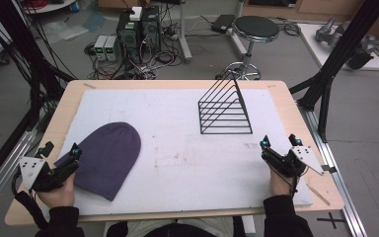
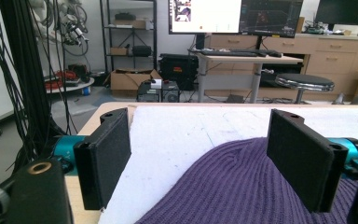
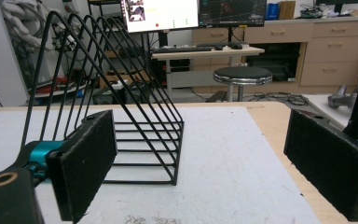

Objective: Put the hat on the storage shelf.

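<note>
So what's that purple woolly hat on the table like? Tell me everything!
The purple ribbed knit hat is a soft beanie with a rounded crown and a straight open hem. It lies flat and empty on the white foam mat, at its near left side, crown pointing away from the person and hem toward the table's near edge. The left gripper sits at its left edge with open jaws; in the left gripper view the hat lies low between them, and touch cannot be told.

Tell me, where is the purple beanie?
In the high view the purple beanie lies flat on the white mat's left side, beside the left gripper.
</note>
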Tool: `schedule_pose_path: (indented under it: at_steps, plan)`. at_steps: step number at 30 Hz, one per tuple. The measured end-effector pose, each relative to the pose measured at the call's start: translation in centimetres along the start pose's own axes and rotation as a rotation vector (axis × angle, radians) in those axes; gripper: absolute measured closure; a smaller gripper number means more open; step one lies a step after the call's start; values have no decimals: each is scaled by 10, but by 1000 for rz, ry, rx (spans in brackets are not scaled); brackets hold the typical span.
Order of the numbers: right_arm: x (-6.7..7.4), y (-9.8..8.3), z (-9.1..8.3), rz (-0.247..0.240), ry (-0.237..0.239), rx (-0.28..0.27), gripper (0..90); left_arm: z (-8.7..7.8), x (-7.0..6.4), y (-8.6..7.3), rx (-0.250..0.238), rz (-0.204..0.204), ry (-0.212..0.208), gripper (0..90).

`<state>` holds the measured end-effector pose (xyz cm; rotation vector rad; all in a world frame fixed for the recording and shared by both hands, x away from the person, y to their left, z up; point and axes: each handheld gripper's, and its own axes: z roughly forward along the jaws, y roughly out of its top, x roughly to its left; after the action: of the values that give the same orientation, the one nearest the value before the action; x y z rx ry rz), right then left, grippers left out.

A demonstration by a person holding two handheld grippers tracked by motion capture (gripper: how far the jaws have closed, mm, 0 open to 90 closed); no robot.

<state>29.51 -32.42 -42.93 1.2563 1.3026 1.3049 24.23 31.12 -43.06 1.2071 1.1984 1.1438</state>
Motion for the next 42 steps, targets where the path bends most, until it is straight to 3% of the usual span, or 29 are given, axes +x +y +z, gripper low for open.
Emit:
schedule_pose_path:
  at_steps: [26,37,39,40,42]
  plan:
    - [-2,-1,1,22,4,5,85,1,-1,-1,10,8,-8,223]
    - [-2,-1,3,31,18,18,85,2,-2,7,16,3,-40,195]
    - [-2,-1,3,28,22,16,85,4,-3,10,26,11,-52,171]
    - [-1,-1,3,32,25,19,85,6,-5,13,46,43,-61,167]
    - [-1,-2,3,30,30,24,85,10,-9,18,70,66,-94,167]
